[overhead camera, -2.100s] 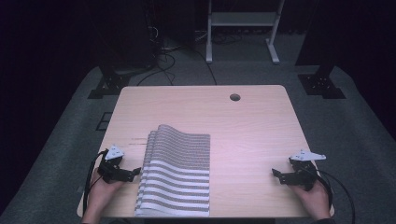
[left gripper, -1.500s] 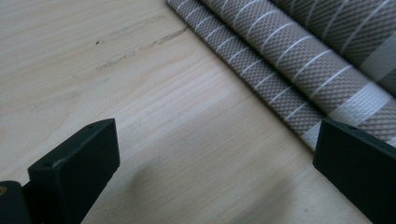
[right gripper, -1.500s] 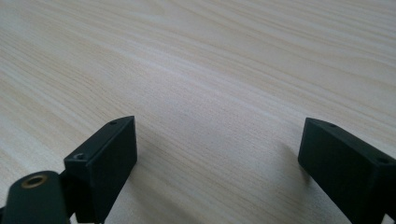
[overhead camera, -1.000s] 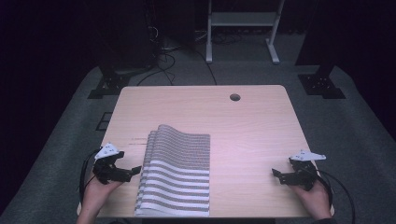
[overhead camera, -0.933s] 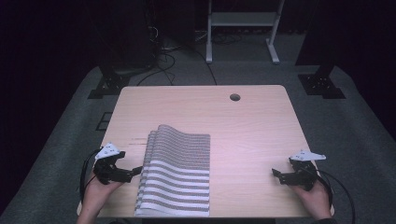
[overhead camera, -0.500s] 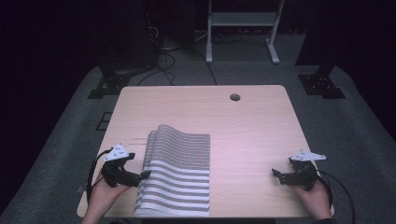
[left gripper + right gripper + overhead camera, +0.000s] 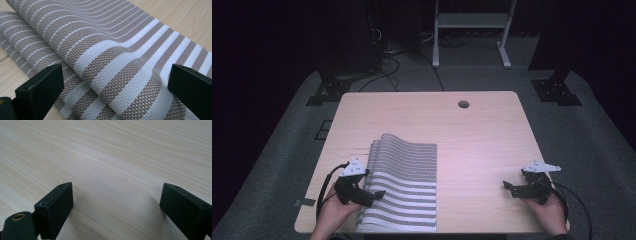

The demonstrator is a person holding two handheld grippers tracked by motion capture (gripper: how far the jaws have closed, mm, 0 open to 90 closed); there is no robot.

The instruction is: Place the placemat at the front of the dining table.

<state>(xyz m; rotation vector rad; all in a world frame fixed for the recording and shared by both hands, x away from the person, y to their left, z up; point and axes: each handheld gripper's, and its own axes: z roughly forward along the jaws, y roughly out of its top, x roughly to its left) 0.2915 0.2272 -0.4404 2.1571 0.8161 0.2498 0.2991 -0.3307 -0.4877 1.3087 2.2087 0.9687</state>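
Note:
A folded woven mat (image 7: 404,185) with brown and white stripes lies on the front left part of the wooden table (image 7: 482,140). In the left gripper view the mat (image 7: 100,37) bulges up in a soft fold just ahead of the jaws. My left gripper (image 7: 374,194) is open, its jaws reaching over the mat's left edge; in its own view the left gripper (image 7: 115,75) has the fold between the spread jaws without touching it. My right gripper (image 7: 508,187) rests open near the front right corner, and the right gripper (image 7: 116,192) has bare wood between its jaws.
A round cable hole (image 7: 463,104) sits near the table's far edge. Beyond the table stand a white metal frame (image 7: 472,20) and loose cables (image 7: 387,55) on the dark floor. A scrap of tape (image 7: 305,202) is at the front left corner.
My left gripper has moved right, from beside the mat to over its left edge. The right gripper and the mat have stayed still.

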